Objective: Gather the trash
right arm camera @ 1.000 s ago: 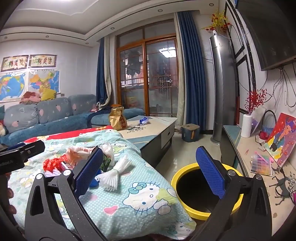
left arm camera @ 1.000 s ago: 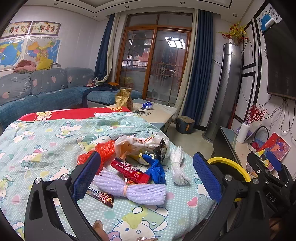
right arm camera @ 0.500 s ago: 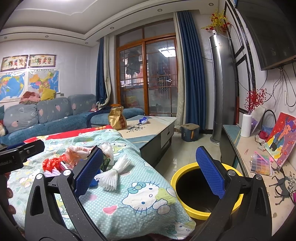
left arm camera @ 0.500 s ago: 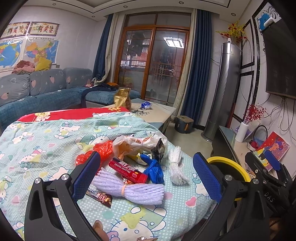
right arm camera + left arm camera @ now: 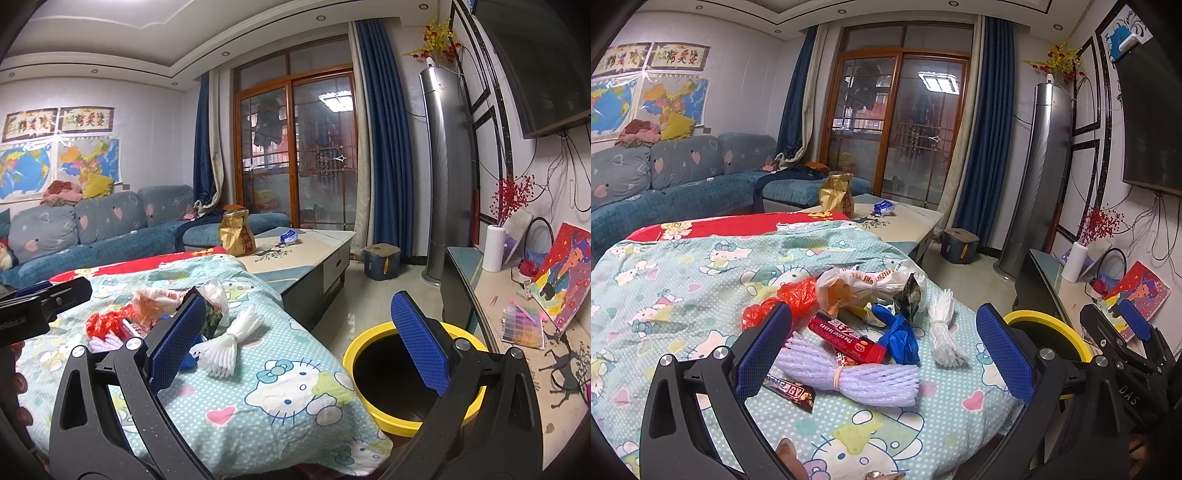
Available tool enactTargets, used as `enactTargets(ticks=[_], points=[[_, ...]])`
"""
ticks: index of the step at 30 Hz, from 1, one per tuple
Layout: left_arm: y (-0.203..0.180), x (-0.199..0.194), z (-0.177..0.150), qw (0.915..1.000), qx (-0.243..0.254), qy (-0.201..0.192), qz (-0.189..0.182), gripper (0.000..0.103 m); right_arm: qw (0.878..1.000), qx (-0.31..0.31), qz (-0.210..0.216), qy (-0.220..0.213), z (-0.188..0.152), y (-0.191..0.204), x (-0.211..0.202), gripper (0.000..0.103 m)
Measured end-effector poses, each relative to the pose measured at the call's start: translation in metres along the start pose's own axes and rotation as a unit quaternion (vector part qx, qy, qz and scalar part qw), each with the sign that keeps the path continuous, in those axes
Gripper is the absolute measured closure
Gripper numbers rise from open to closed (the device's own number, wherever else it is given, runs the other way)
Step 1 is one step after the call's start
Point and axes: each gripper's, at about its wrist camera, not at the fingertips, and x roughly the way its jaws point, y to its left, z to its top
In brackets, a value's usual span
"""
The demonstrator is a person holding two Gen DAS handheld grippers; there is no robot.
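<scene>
A heap of trash lies on the cartoon-cat cloth: a lilac foam net, a red snack tube, a blue glove, a white foam net, a red plastic bag, a white plastic bag and a brown candy wrapper. My left gripper is open just short of the heap, nothing between its pads. My right gripper is open and empty, between the white foam net and the yellow bin on the floor.
A low coffee table with a gold paper bag stands behind the cloth. A blue sofa lines the left wall. At right a TV bench carries a white vase and a painting. A tall silver unit stands by the curtain.
The left gripper has edged slightly forward and down toward the heap. The right gripper has barely moved. Both stay open and empty.
</scene>
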Motion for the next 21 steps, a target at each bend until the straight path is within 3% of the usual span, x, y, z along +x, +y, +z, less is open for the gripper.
enactTargets(ticks=[13,21], points=[[0.004,0.014,0.004,0.9999,-0.01,0.01,-0.003,0.006,0.999,-0.006,0.02,0.028,-0.003,0.005,0.014,0.01],[0.029,0.025,0.016,0.999,-0.025,0.004,0.037,0.006,0.996,-0.019,0.065,0.052,0.006,0.025,0.035,0.01]])
